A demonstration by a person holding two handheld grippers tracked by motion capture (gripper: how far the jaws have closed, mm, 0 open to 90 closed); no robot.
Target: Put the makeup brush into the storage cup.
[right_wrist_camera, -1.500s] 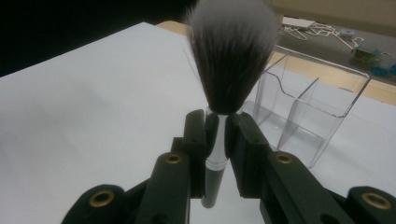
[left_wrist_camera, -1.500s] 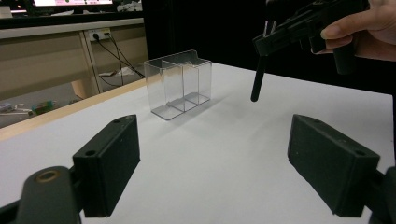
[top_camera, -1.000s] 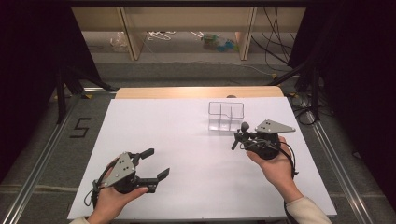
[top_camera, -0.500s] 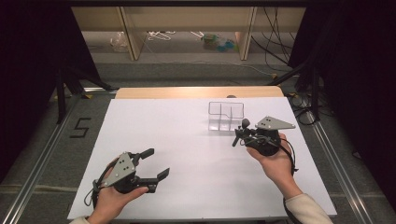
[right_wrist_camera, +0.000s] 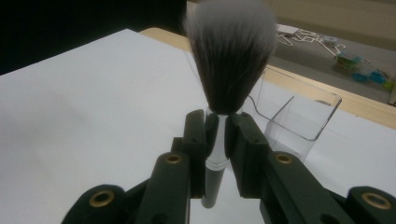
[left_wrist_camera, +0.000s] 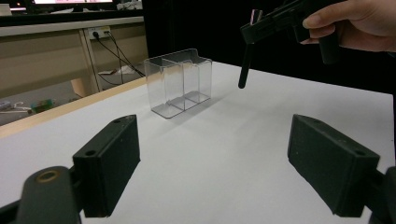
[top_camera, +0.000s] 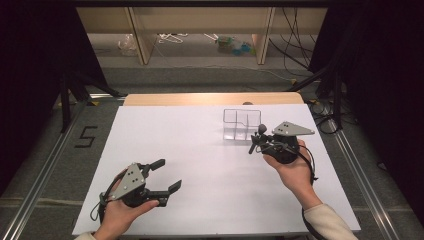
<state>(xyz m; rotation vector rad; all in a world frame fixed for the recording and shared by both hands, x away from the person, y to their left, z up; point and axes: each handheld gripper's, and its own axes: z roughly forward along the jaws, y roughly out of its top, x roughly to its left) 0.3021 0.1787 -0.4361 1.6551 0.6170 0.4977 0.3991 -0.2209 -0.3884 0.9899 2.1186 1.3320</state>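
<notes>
A makeup brush (right_wrist_camera: 231,60) with a dark, white-tipped head stands upright between the jaws of my right gripper (right_wrist_camera: 218,128), which is shut on its silver ferrule. In the high view that gripper (top_camera: 258,140) hovers right of centre, just in front of a clear acrylic organizer (top_camera: 242,123) with several compartments. The left gripper view shows the brush handle (left_wrist_camera: 243,70) hanging down beside the organizer (left_wrist_camera: 180,81). At the near left my left gripper (top_camera: 168,174) is open, its jaws (left_wrist_camera: 217,158) wide apart with nothing between them.
A white sheet (top_camera: 200,150) covers the table, with a wooden strip (top_camera: 210,98) along the far edge. Metal rails (top_camera: 357,175) run along both sides. A "5" marker (top_camera: 86,136) lies on the floor to the left. Shelving with clutter (top_camera: 235,45) stands behind.
My right hand has edged slightly away from me, toward the organizer, with the brush still gripped. The left hand has stayed put.
</notes>
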